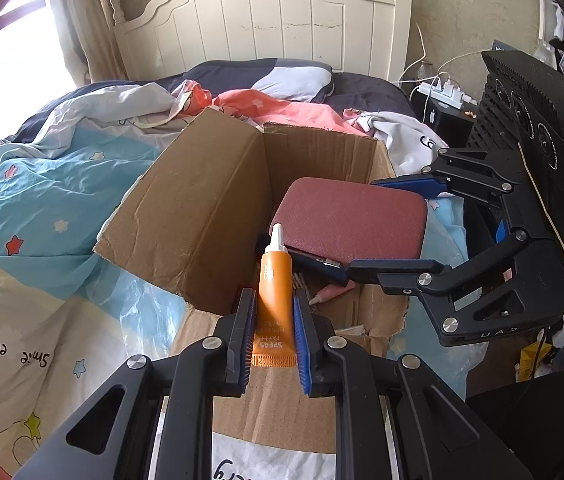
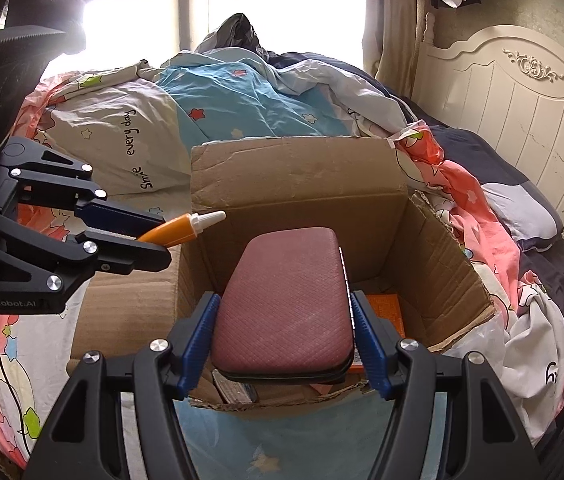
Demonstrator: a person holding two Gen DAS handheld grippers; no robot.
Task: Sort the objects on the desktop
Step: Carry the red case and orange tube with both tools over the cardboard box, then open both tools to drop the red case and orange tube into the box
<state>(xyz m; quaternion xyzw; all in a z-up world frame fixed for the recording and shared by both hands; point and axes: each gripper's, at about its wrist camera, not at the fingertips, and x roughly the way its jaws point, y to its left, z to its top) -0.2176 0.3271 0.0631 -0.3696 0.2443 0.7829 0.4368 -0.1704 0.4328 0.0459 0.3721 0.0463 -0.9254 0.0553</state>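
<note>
On the left lies a rumpled quilt (image 1: 41,208), soft cotton printed with stars and the words "Smile every day", with a crinkled clear plastic bag (image 1: 141,300) beside the box. The left gripper (image 1: 273,340) has black metal links and ribbed blue pads, and its fingers are pinched on the flat crimped end of an orange tube (image 1: 275,300); the tube is smooth and glossy, tapers to a white pointed cap, and hangs just above the near-left edge of the box. The cardboard box (image 1: 201,208) is brown corrugated board with torn, ragged flaps standing open, and it sits on the bed. Inside it, partly hidden, are a dark pen-like thing (image 1: 318,266), a small pink tube (image 1: 332,292) and, seen from the right wrist, an orange carton (image 2: 386,312). Over the box opening the right gripper (image 2: 282,340) squeezes a pink case (image 2: 288,304) between its blue pads; the case is a rounded rectangle with a quilted diamond texture and a dark zip seam along its edge, held tilted above the things in the box. Further right stands a cream wooden headboard (image 2: 530,120) with carved scrollwork and grooved panels.
</note>
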